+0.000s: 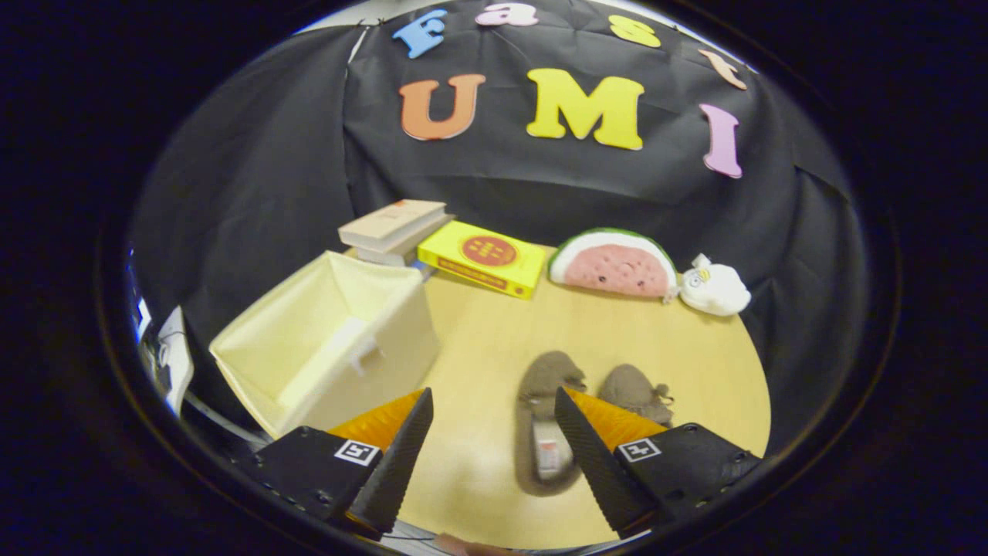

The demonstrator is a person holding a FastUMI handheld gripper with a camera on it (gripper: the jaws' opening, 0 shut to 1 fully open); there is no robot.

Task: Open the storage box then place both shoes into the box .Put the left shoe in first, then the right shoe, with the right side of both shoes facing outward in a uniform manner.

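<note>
two black serrated fingers [401,455] of the gripper [490,455] stand wide apart with nothing between them but bare wooden table [478,347]; the tool is open and hangs above the table, tilted downward. left shoe [546,432], a brown slipper, lies just ahead of the right finger, which covers part of its side. its long axis runs away from the fingers, toe toward the booth wall, heel opening nearest the gripper. right shoe [637,392] lies just beside it, roughly parallel, partly hidden behind the right finger. storage box [332,347], cream fabric, sits beyond the left finger, well apart from the shoes, its top open and the inside bare. farther back stand stacked books [394,228], a yellow box [482,259], a watermelon plush [614,264] and a white plush toy [714,287] touching it.
</note>
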